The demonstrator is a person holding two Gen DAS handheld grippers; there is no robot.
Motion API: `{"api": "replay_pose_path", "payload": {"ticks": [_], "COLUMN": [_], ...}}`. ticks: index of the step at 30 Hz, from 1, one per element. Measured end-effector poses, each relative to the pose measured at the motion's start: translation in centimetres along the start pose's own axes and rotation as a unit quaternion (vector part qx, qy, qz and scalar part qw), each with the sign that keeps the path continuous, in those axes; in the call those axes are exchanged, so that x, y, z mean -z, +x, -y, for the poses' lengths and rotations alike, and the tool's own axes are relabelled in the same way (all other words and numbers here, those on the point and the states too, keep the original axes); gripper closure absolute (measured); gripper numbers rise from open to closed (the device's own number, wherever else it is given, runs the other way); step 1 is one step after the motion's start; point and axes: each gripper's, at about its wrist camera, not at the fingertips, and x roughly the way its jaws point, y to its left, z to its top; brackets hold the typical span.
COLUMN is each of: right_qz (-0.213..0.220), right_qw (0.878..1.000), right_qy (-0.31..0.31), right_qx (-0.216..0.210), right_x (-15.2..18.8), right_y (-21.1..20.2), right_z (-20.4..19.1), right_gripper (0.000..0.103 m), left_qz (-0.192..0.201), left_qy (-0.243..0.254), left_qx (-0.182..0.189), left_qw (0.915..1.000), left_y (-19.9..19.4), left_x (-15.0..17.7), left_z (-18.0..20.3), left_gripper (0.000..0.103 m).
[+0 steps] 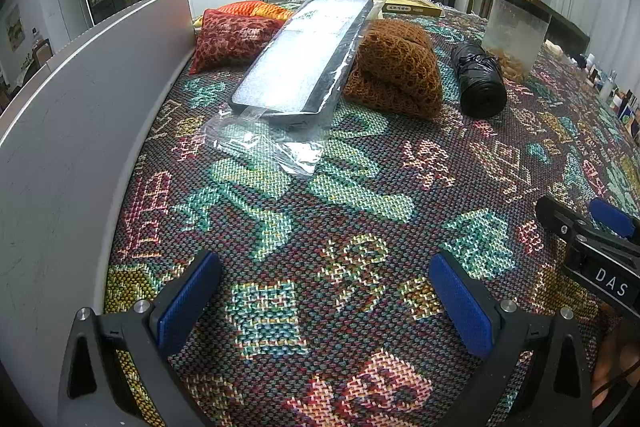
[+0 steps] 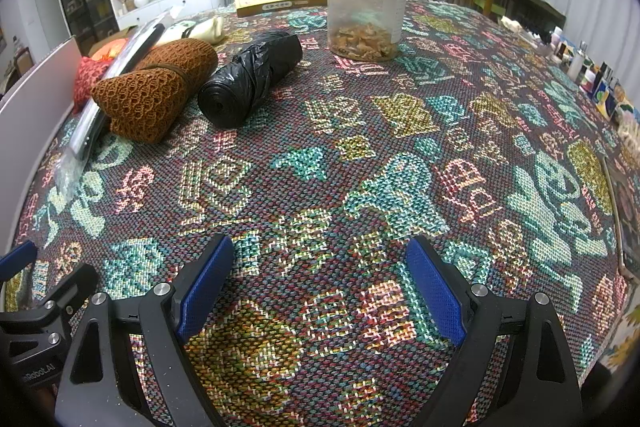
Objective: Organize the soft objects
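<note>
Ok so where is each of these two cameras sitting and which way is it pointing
Left wrist: on the left gripper, low over the woven tablecloth, facing the bagged flat item; open fingers show.
Right wrist: on the right gripper, facing the clear jar; open fingers show.
Shared: brown knit bundle, black bag roll, each other's gripper.

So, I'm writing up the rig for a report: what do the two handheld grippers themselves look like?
Both look alike. The left gripper and the right gripper each have two black angular fingers with triangular cut-outs, silver round bolt heads at the joints and blue textured pads on the inner faces. White lettering "DAS" shows on the right gripper's body in the left wrist view. No sleeves visible.
</note>
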Motion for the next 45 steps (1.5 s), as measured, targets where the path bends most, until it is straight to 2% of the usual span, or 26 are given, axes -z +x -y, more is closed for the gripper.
{"api": "replay_pose_path", "payload": {"ticks": [4,7,14,16,18,20,25,28,30,31,32,33,37,41,45], "right_qz": [0.0,0.0,0.001,-0.005,-0.014,-0.005,-0.006,-0.031,-0.05,-0.045,-0.03,-0.028,-0.02,-0.006,0.0], "right_qw": [1.0,1.0,1.0,1.0,0.998,0.994,0.991,0.992,0.991,0.992,0.992,0.99,0.99,0.992,0.996], "right_qy": [0.0,0.0,0.002,0.003,0.029,0.062,0.085,0.07,0.06,0.052,0.039,0.026,-0.021,-0.071,-0.083], "right_qx": [0.0,0.0,-0.004,-0.025,-0.054,-0.085,-0.103,-0.096,-0.106,-0.106,-0.118,-0.137,-0.139,-0.1,-0.04], "right_x": [0.0,0.0,-0.1,-0.5,-1.8,-4.4,-10.5,-11.9,-11.8,-11.7,-11.4,-11.2,-9.7,-8.5,-11.0], "right_y": [0.0,0.0,0.3,0.3,0.4,0.7,3.8,6.6,8.2,8.4,8.1,7.9,4.7,2.1,3.5], "right_z": [0.0,0.0,0.2,0.6,1.4,1.8,0.3,-1.1,-1.6,-1.5,-1.5,-1.4,1.6,7.2,12.7], "right_gripper": [0.012,0.012,0.012,0.013,0.015,0.015,0.015,0.017,0.018,0.03,0.061,0.062,0.065,0.065,0.065], "left_qz": [-0.004,-0.019,-0.006,-0.005,-0.005,-0.005,-0.005,-0.005,-0.005,-0.005,-0.005,-0.005,-0.005,-0.005,-0.005], "left_qy": [0.004,0.029,0.016,0.015,0.014,0.014,0.014,0.014,0.014,0.014,0.014,0.014,0.014,0.015,0.014], "left_qx": [0.001,0.01,0.014,0.014,0.014,0.014,0.014,0.014,0.014,0.014,0.014,0.014,0.014,0.012,0.011], "left_qw": [1.0,0.9994,0.9998,0.9998,0.9998,0.9998,0.9998,0.9998,0.9998,0.9998,0.9998,0.9998,0.9998,0.9998,0.9998], "left_y": [0.1,0.5,0.5,0.4,0.4,0.3,0.4,0.4,0.4,0.4,0.4,0.4,0.4,0.5,0.5], "left_x": [-0.1,-1.0,-0.5,-0.5,-0.4,-0.5,-0.6,-0.6,-0.6,-0.6,-0.6,-0.6,-0.6,-0.7,-0.7], "left_z": [0.0,-0.4,-1.5,-1.5,-1.5,-1.5,-1.5,-1.5,-1.5,-1.5,-1.5,-1.4,-1.4,-1.4,-1.3], "left_gripper": [0.0,0.0,0.0,0.0,0.0,0.0,0.0,0.0,0.0,0.0,0.0,0.0,0.0,0.0,0.0]}}
